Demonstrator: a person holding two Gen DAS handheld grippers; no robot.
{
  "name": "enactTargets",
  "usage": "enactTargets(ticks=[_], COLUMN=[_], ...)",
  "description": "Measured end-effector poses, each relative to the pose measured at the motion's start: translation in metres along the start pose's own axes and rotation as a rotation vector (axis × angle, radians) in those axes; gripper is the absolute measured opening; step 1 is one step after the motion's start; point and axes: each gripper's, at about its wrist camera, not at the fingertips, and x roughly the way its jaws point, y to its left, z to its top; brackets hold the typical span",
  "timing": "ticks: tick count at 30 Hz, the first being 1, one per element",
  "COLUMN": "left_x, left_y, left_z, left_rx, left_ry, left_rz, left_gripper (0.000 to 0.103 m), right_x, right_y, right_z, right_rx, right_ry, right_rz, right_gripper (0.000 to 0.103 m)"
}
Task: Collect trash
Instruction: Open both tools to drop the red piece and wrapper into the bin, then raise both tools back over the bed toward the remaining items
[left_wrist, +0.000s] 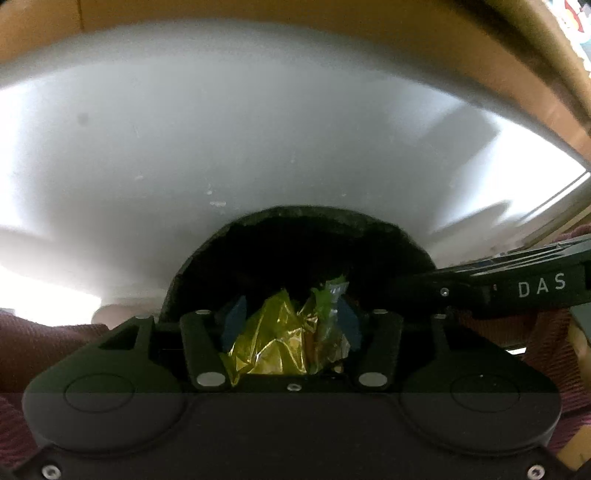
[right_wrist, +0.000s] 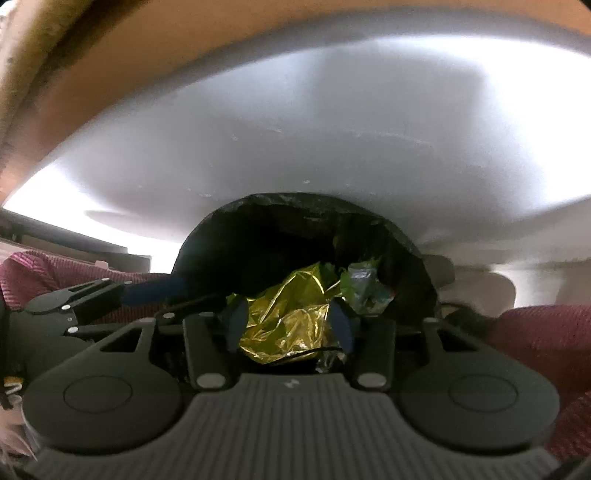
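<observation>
Left wrist view: crumpled gold foil wrapper (left_wrist: 273, 339) lies between the spread, released left gripper (left_wrist: 291, 325) fingers (right gripper (right_wrist: 288, 321) likewise), both tilted steeply down over the black-lined bin (left_wrist: 295, 243).

bin (left_wrist: 295, 236) depths black, gold wrapper (right_wrist: 288, 317) lower edge hidden

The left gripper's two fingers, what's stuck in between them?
Crumpled gold foil wrapper and a green wrapper lie between the left gripper fingers, above the black bin bag. The left wrist view shows it.
</observation>
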Motion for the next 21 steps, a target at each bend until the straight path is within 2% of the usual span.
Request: enactTargets(ticks=[8,16,21], left_x=[-0.040,-0.066,-0.105], left_y=[-0.010,-0.018,-0.017], left_z=[0.002,0.001,0.006], left_rx=[0.097,0.125,0.141], left_ry=[-0.111,-0.143,-0.200], left_rz=[-0.003,-0.037,-0.090], left_gripper=[0.079,0.081,0.082], right_x=[-0.036,-0.058,-0.088], right_y=[0.012,0.019,0.024], right_z=[-0.002,-0.006,-0.006], right_rx=[-0.107,-0.167,-0.200], right_ry=[-0.083,-0.128,-0.180], right_rz=[0.010,0.012,0.132], right_gripper=[0.076,0.081,0.081])
